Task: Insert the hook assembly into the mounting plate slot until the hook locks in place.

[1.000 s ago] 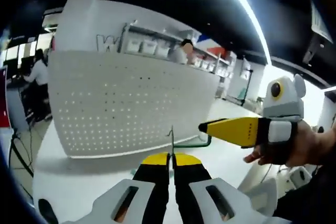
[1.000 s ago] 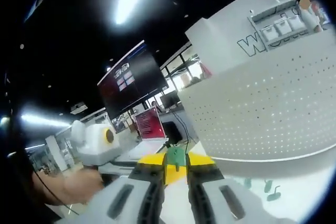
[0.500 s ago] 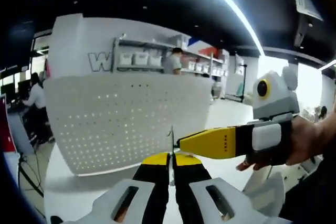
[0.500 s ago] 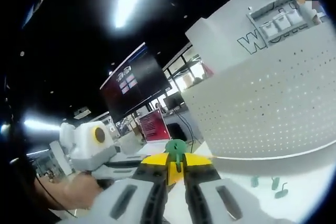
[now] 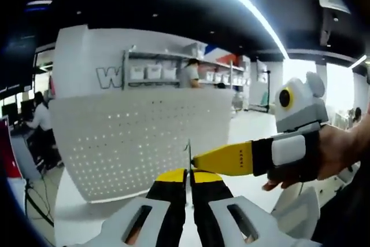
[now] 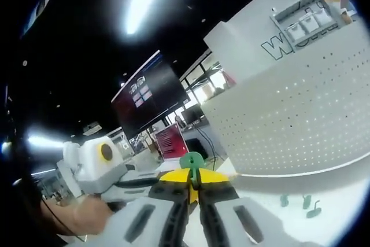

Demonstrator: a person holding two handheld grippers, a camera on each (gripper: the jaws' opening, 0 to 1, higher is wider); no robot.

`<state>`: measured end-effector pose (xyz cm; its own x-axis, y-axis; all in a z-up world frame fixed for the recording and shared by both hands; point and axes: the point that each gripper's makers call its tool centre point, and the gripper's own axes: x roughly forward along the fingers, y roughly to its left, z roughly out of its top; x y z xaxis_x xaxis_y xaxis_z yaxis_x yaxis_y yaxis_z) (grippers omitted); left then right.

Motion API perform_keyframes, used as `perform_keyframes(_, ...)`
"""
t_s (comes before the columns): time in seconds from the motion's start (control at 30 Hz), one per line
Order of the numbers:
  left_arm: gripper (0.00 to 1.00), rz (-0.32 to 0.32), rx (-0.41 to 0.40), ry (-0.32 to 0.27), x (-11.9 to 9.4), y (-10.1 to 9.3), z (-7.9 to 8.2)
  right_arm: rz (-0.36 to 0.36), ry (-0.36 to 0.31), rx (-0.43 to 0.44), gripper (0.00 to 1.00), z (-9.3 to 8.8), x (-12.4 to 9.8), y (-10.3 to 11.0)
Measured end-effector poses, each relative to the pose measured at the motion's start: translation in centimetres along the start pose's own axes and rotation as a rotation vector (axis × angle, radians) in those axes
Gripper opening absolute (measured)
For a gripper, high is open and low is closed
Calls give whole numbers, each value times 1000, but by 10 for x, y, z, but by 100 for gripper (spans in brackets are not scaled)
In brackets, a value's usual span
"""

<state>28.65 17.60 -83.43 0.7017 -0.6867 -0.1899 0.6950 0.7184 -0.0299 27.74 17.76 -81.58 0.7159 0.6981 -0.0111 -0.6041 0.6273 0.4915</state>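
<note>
- Two grippers, both pinched shut on small parts held up in the air in front of the white pegboard (image 5: 139, 137).
- Left gripper (image 5: 188, 173): jaws fully closed on a thin metal plate (image 5: 189, 153), edge-on to the camera, sticking up at 12 o'clock from the tips. I'd guess that's the mounting plate, but it's too thin to read the slot.
- Right gripper (image 6: 193, 182): jaws closed on the green hook (image 6: 192, 160), its rounded head poking out at 12 o'clock.
- In the left gripper view the right gripper comes in from 3 o'clock, yellow tip just about meeting the plate.
- Handling guess: plate is light, stiff and slick, so a slim edge grip could let it twist. The hook looks like light plastic; hold it low near its base, leaving the head free to enter the slot.
- Few spare green hooks (image 6: 306, 203) lie on the table (image 6: 324, 224) at 4 o'clock in the right gripper view.
</note>
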Motion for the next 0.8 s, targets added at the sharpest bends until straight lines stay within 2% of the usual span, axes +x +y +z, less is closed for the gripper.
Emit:
perform_keyframes(0.07,3,-7,10,1,0,0,-1,-2,5,-12,1,-1,1,0)
perform_keyframes(0.17,3,-21,76,21,0,-1,-5,-5,18,-12,1,-5,2,-2)
perform_keyframes(0.3,4,-30,65,23,-2,-1,-8,4,35,7,1,-7,3,-3)
perform_keyframes(0.4,6,-36,42,19,-4,1,-8,7,50,-15,1,-9,3,-2)
perform_keyframes(0.53,15,-49,3,57,-4,1,-17,18,67,-36,0,-10,5,-1)
perform_keyframes(0.67,26,-57,-28,69,-6,2,-22,18,71,-54,0,-10,5,-1)
perform_keyframes(0.73,33,-68,-59,82,-7,1,-26,14,67,-55,1,-10,6,-2)
perform_keyframes(0.8,42,-88,-131,89,-7,-2,-29,13,67,-53,1,-9,6,-2)
